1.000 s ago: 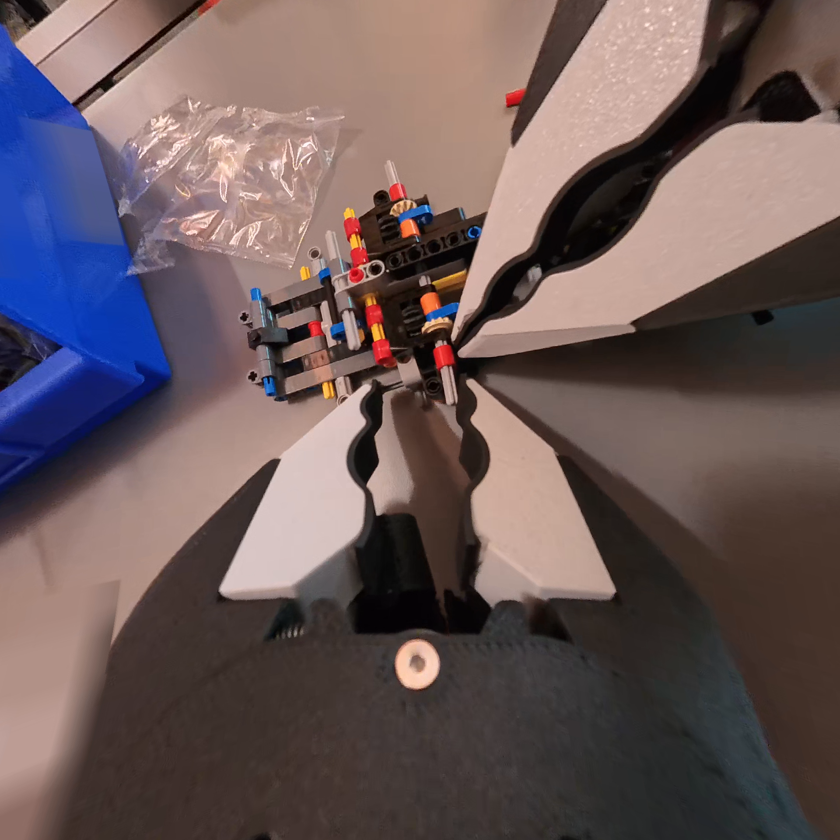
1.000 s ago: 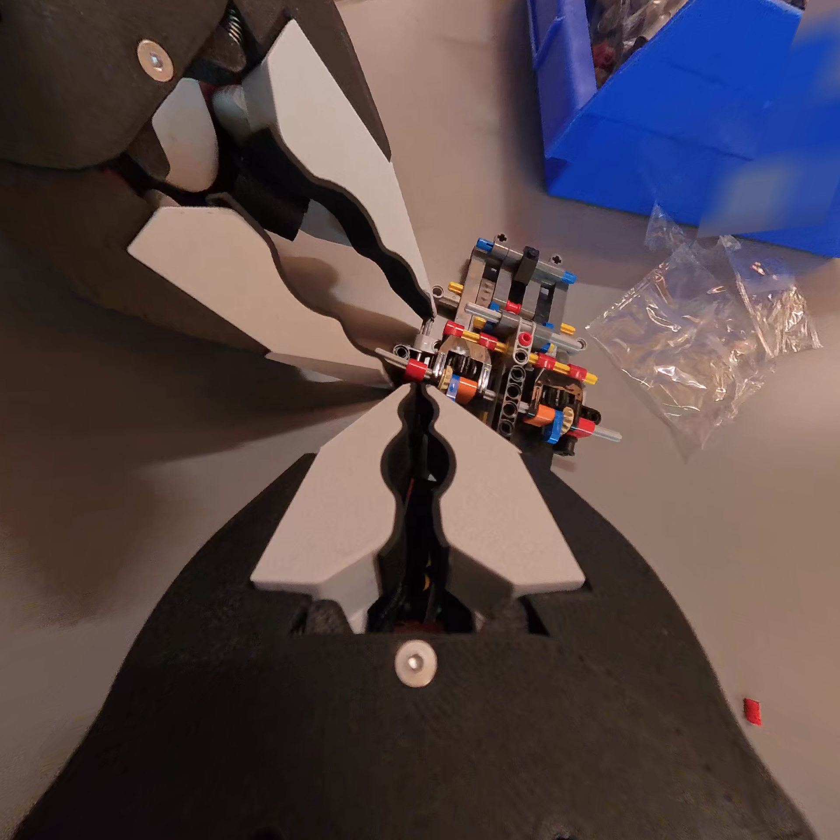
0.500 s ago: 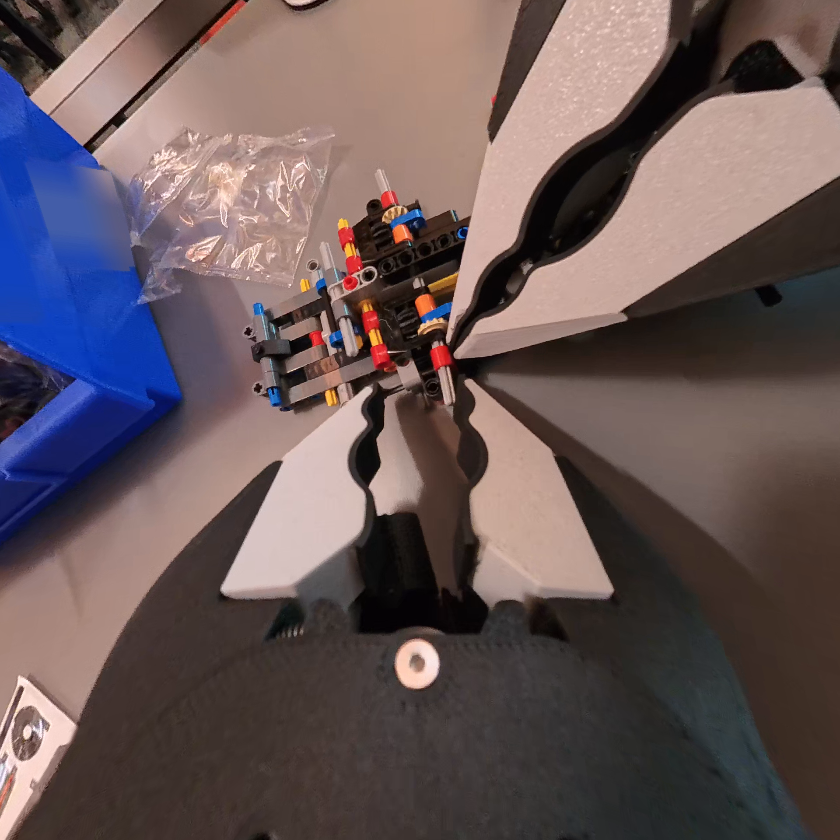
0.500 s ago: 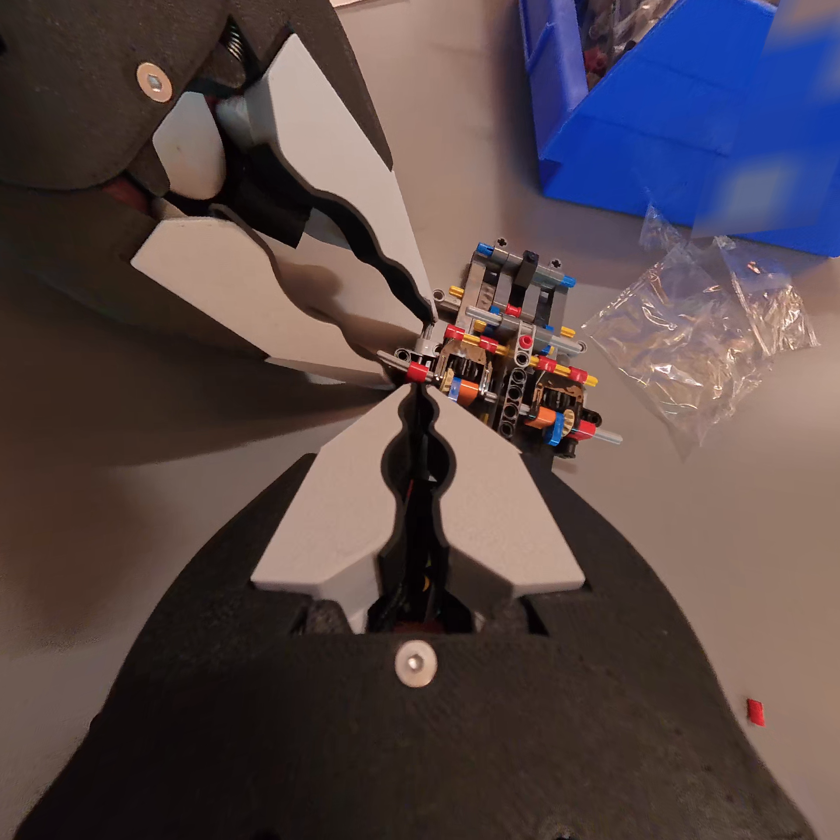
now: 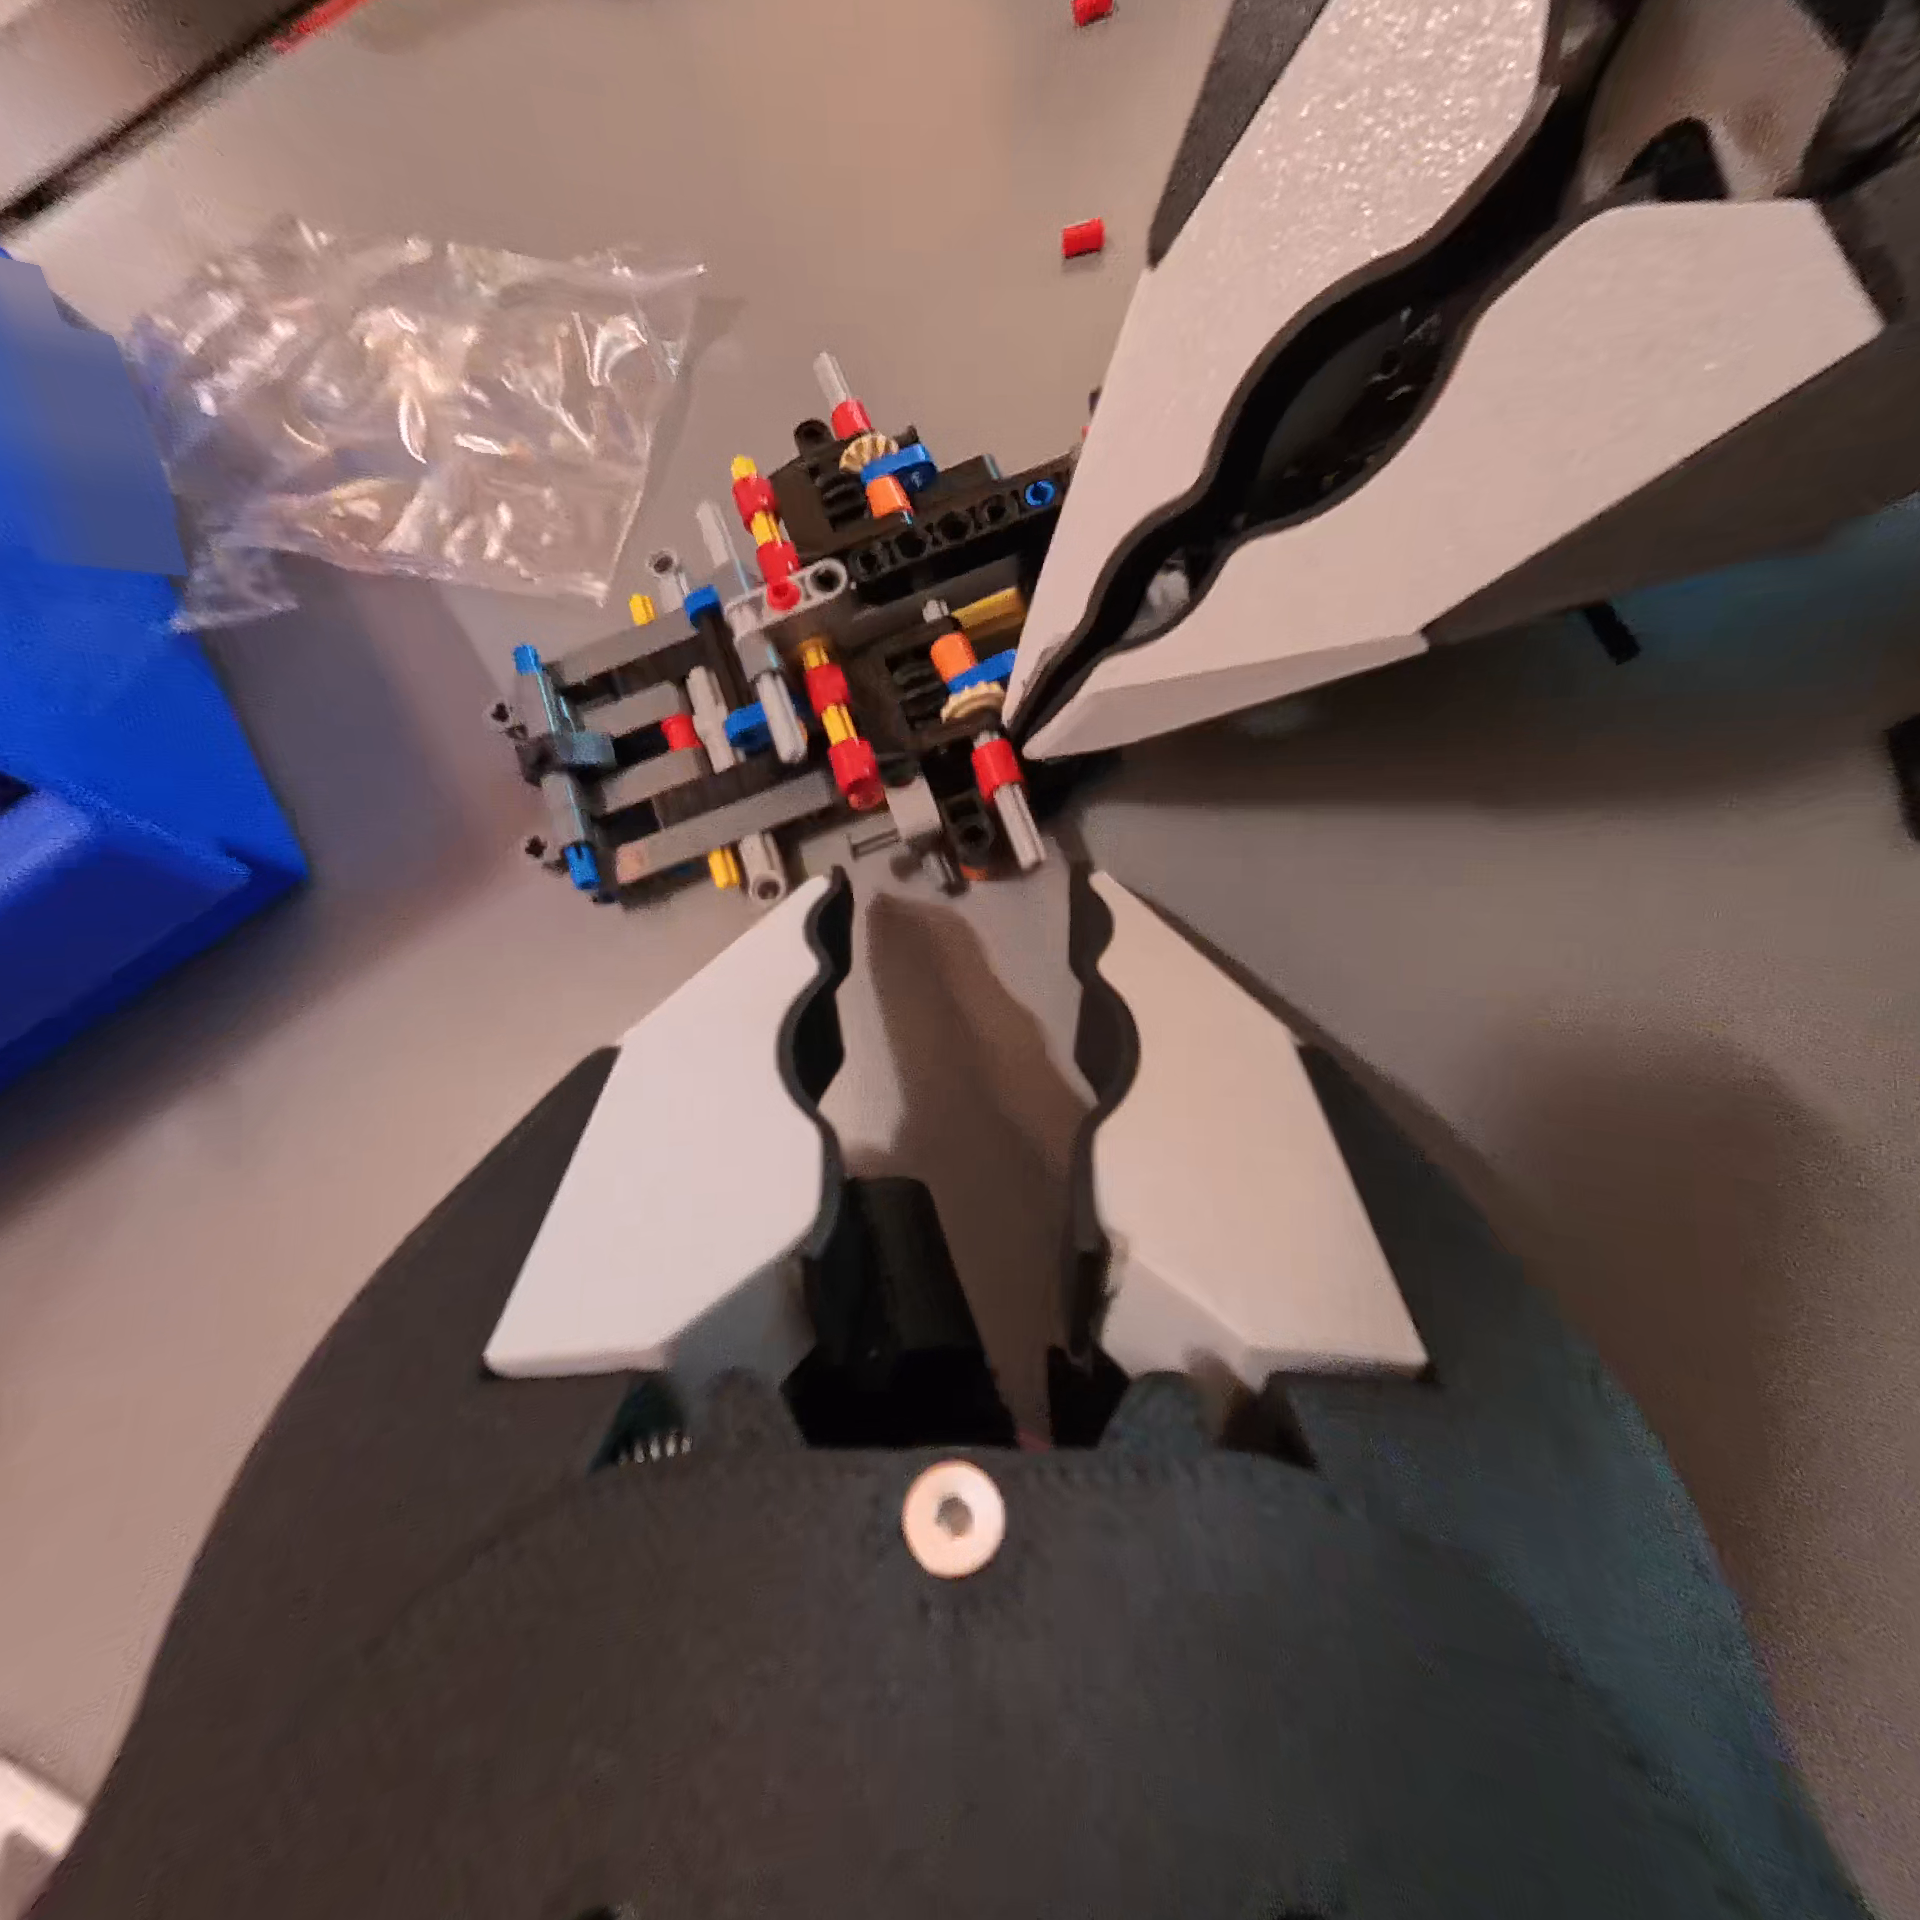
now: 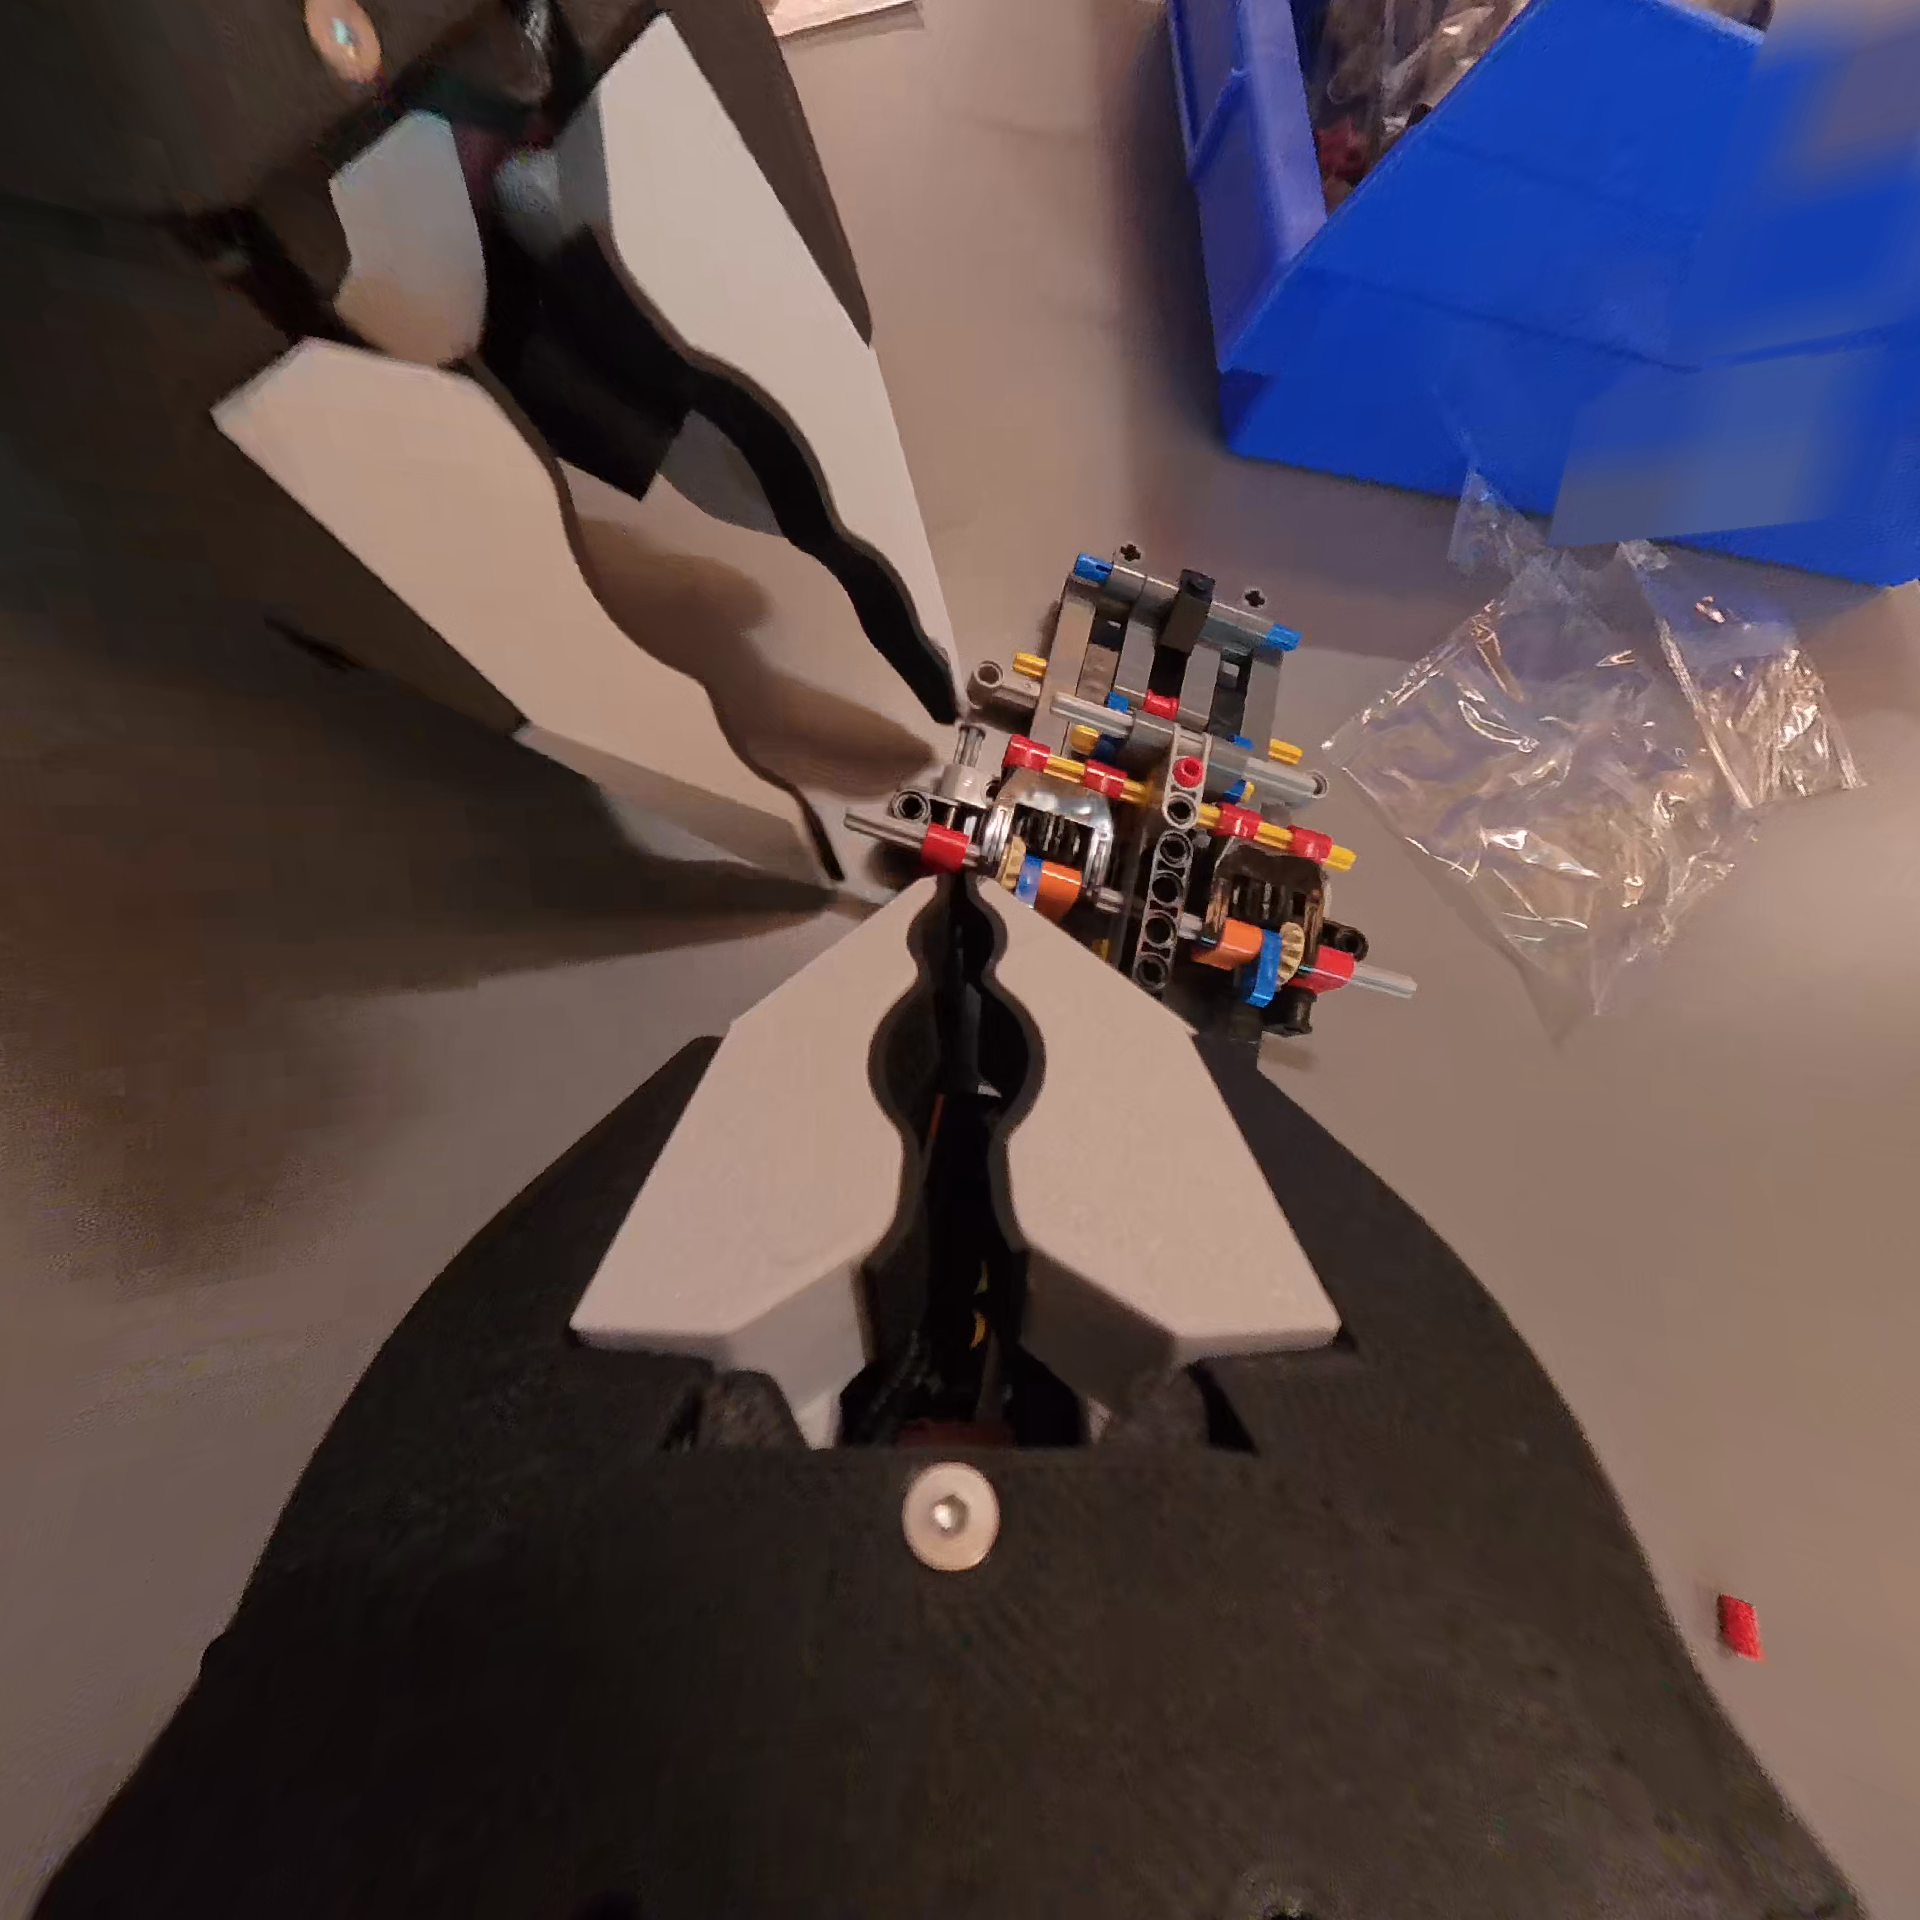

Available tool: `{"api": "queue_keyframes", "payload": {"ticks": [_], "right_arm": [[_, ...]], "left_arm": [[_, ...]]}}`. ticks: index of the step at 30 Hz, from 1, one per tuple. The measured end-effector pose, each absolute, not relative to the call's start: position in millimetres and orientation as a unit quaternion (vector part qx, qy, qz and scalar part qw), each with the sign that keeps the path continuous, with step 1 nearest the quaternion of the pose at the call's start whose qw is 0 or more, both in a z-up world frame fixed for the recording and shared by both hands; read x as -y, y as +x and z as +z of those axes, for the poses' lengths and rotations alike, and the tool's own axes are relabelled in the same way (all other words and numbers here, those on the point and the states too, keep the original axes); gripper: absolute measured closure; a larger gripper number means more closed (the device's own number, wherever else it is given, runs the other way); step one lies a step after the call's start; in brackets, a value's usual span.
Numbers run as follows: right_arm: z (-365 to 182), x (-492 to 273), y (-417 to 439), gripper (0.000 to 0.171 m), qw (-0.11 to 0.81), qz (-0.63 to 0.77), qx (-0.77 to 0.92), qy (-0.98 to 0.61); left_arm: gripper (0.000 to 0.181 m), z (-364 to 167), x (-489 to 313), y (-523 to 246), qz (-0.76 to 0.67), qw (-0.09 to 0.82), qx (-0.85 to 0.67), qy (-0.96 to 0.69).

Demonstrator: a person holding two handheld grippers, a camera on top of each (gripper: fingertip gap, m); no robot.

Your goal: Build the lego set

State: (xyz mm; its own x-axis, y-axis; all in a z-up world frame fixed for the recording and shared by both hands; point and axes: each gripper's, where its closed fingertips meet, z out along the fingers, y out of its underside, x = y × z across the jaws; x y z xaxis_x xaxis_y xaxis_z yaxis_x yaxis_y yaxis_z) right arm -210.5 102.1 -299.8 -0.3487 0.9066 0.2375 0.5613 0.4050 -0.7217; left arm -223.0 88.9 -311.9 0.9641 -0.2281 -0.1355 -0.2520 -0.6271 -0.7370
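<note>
The lego assembly (image 5: 790, 675), black and grey beams with red, yellow, blue and orange parts, sits on the grey table between both grippers. My left gripper (image 5: 961, 883) is open, its tips either side of the assembly's near grey corner; it also shows in the right wrist view (image 6: 890, 795). My right gripper (image 6: 961, 888) is shut, its tips pinched on the edge of the assembly (image 6: 1174, 831) by a red bush (image 6: 943, 847). It enters the left wrist view (image 5: 1023, 732) from the upper right. What sits inside its jaws is hidden.
A crumpled clear plastic bag (image 5: 416, 416) lies just beyond the assembly, also in the right wrist view (image 6: 1590, 779). A blue parts bin (image 5: 104, 779) stands by it (image 6: 1558, 260). Small loose red pieces (image 5: 1083, 237) (image 6: 1737, 1626) lie on the table.
My left gripper's fingers have spread slightly wider around the assembly's corner. Both views have shifted a little with motion blur. The right gripper keeps its pinch.
</note>
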Motion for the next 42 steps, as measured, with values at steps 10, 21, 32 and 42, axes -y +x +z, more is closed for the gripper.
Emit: {"api": "queue_keyframes", "payload": {"ticks": [10, 21, 32, 42], "right_arm": [[-299, -102, -210, 0.171, 0.311, 0.279, 0.774, -0.477], [-299, -101, -210, 0.171, 0.311, 0.278, 0.775, -0.474], [-299, -102, -211, 0.171, 0.311, 0.277, 0.774, -0.476], [-299, -105, -212, 0.171, 0.316, 0.272, 0.772, -0.481]], "left_arm": [[0.153, -305, -94, -239, -0.053, 0.427, -0.054, -0.901], [0.150, -308, -95, -229, -0.073, 0.417, -0.093, -0.901], [0.145, -314, -94, -227, -0.008, 0.406, -0.167, -0.898], [0.150, -310, -101, -234, 0.088, 0.425, -0.186, -0.881]]}}
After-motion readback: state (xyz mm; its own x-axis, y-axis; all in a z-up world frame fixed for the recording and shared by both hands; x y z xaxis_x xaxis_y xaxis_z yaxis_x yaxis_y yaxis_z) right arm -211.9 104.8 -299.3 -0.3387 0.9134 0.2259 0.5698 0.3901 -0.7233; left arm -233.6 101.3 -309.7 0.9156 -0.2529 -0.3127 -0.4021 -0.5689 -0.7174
